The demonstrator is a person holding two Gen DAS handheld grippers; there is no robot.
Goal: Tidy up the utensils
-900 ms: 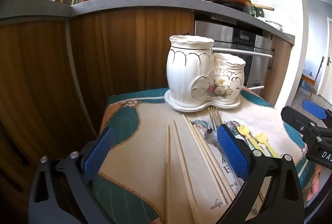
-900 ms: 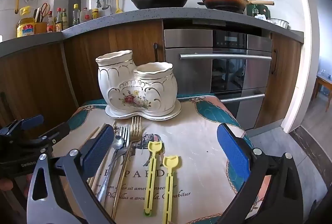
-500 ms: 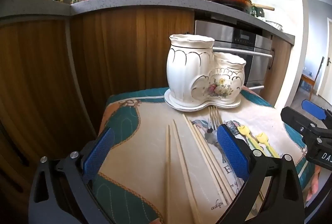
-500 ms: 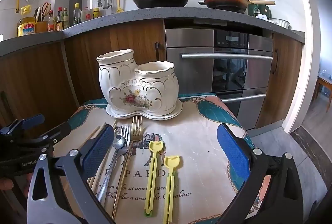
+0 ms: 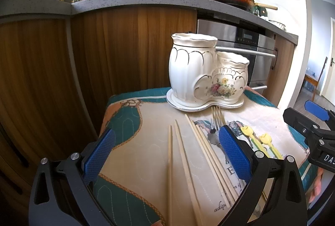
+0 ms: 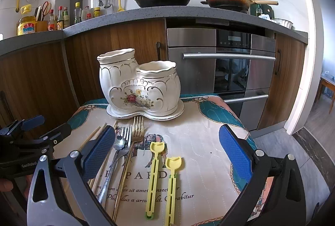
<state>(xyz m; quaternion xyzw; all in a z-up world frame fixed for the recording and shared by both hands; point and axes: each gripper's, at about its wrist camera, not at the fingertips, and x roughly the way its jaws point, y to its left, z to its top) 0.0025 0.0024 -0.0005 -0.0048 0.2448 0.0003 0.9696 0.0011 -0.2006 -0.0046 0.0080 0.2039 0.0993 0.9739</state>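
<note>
1. Two grippers hover with jaws wide apart and nothing between the pads: the left gripper (image 5: 165, 152) at lower centre of its view, the right gripper (image 6: 167, 152) likewise in its own.
2. Under the left jaws lie four chopsticks (image 5: 182, 161), loose on the cloth (image 5: 134, 142), running toward the frame's bottom.
3. Under the right jaws lie two yellow picks (image 6: 153, 173); a silver fork (image 6: 120, 148) and a gold fork (image 6: 136, 129) lie left of them, partly hidden by the left pad.
4. Nothing looks sorted yet; the white holder (image 6: 139, 87) stands at frame centre, both mouths apparently empty.
5. For a good pick, I would drop the pads astride one pair of chopsticks near mid-length and close squarely.
6. Open cloth lies at lower right of the right view; the cloth's edges fall away at both sides, and the grippers sit near each other.
</note>
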